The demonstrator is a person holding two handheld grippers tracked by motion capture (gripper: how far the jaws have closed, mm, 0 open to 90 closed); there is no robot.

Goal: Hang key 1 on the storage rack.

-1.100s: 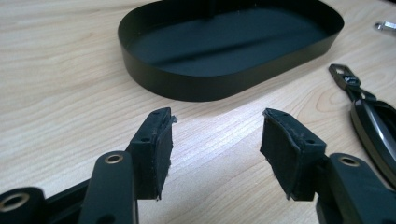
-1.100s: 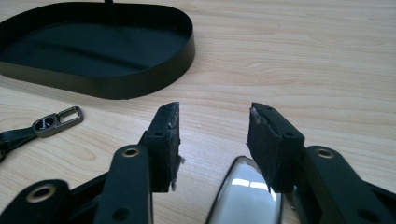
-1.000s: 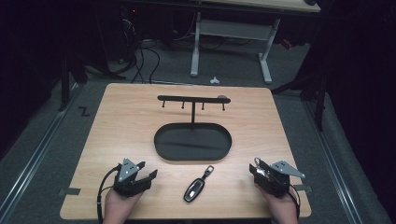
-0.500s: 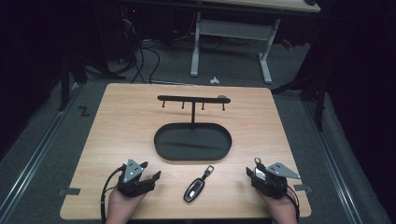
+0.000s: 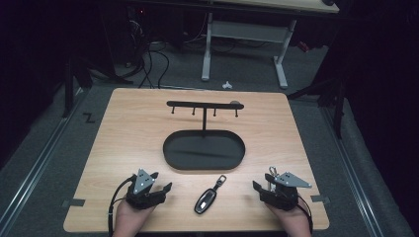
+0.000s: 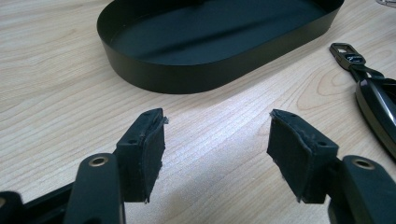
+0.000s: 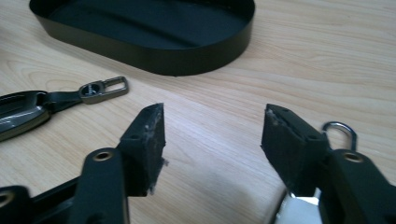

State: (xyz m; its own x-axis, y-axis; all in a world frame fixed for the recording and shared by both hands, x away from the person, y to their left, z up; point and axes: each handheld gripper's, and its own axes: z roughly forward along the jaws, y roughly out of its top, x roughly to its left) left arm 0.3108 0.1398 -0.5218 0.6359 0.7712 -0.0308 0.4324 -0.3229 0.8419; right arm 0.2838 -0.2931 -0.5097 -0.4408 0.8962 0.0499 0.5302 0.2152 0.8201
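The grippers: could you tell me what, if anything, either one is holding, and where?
Nothing. The left gripper and right gripper both stand open over bare table; the key fob lies untouched between them.

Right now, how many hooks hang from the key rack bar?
4, under the rack bar: two left of the post, two right; the knob at its right end may hide more.

Bare wood at lower centre surrounds the key fob [image 5: 206, 200]; the oval tray [image 5: 170, 157] and hook rack [image 5: 204, 105] block mid-frame; open table [image 5: 128, 123] flanks both at left and right.
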